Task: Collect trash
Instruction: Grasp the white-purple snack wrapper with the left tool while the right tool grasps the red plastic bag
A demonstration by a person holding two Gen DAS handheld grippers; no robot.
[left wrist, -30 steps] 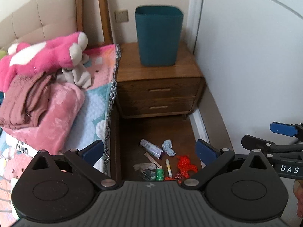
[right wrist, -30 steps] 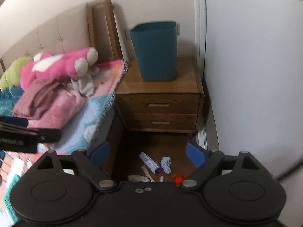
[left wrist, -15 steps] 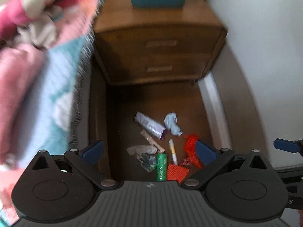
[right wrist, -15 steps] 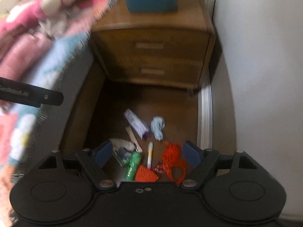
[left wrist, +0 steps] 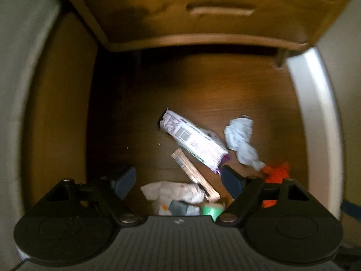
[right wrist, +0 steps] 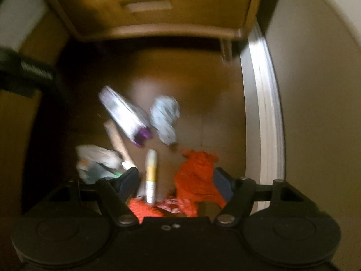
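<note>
Left gripper (left wrist: 178, 180) points almost straight down at the floor (left wrist: 203, 94) litter, jaws closing but pads (left wrist: 230, 179) not pressing on anything yet, so nothing grasped; between them sit a crumpled white wrapper (left wrist: 173, 190), the lower end of a flat wooden stick (left wrist: 194, 174) and the top of a green tube (left wrist: 212, 210). Right gripper (right wrist: 176, 183) same story: aimed steeply down, jaws closing, empty, straddling a white-and-yellow tube (right wrist: 150, 176) and the edge of an orange net bag (right wrist: 198, 176). Steep downward pose makes sense, my read: trash lies flat on the floor in the narrow gap between bed side and wall, only top access. Further out: purple-and-white carton (left wrist: 194, 140) lies flat, long axis diagonal, open dark end up-left toward the nightstand (left wrist: 203, 11), purple end down-right. Stick runs nearly parallel to it, just beside, lower end overlapping the white wrapper. White-and-yellow tube's long axis runs close to the right gripper's view vertical, so roughly across the jaw line, good for a pinch. Crumpled pale-blue tissue (left wrist: 241, 140) just right of the carton, no real axis. Right view is blurred, contact there can't be confirmed. All trash is on the floor, none collected as far as these views show
</note>
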